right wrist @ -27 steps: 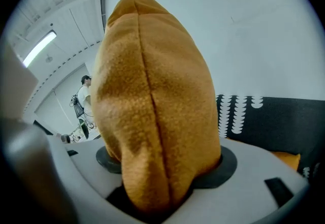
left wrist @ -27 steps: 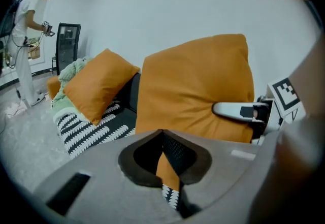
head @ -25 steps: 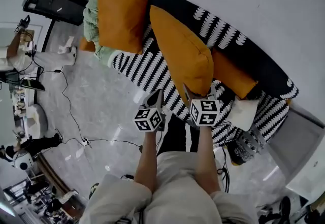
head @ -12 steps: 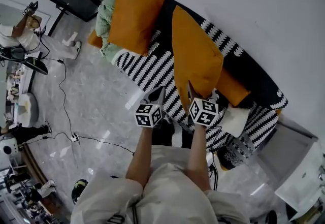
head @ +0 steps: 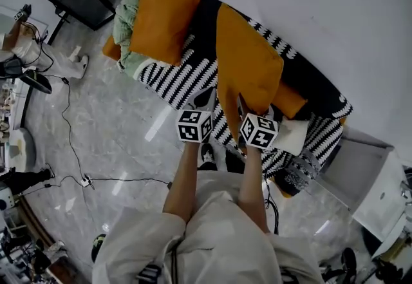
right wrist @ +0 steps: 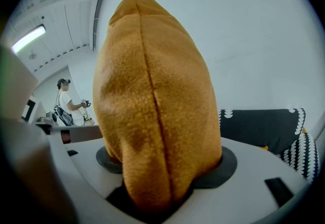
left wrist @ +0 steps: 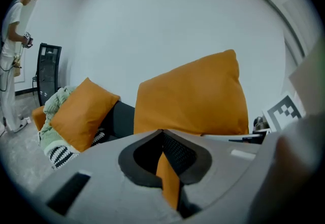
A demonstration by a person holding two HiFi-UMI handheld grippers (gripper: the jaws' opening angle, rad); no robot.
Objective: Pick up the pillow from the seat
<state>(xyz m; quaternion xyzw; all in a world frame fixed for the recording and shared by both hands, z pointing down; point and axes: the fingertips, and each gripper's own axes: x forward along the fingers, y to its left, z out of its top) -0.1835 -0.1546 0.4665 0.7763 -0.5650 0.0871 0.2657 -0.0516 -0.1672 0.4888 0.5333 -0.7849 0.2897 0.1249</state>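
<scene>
Okay, pillow: orange pillow is off the seat, held in both claws above the front edge of the black-and-white patterned sofa, toward its right half.
Left gripper: left gripper is pinched nearly closed on a thin fold at the pillow's lower corner. Its own view shows a strip of orange cloth between the pads.
Right gripper: right gripper is clamped on the fat lower edge, with the jaws propped fairly wide by stuffing that bulges out both sides.
Why two grips: my read is that it's soft and floppy, so one claw on a corner would let it sag and swing. Two grips along the bottom edge hold it up.
Orientation: it stands on edge, long axis running up from the jaws, free top corner highest. In the head view it points away from me toward the backrest and wall. The right gripper view sees it edge-on with the seam vertical; the left gripper view sees the broad face.
Rest on sofa: second orange pillow and green blanket at the left end, white cushion at the right end.
Progress: I judge the pickup done.
</scene>
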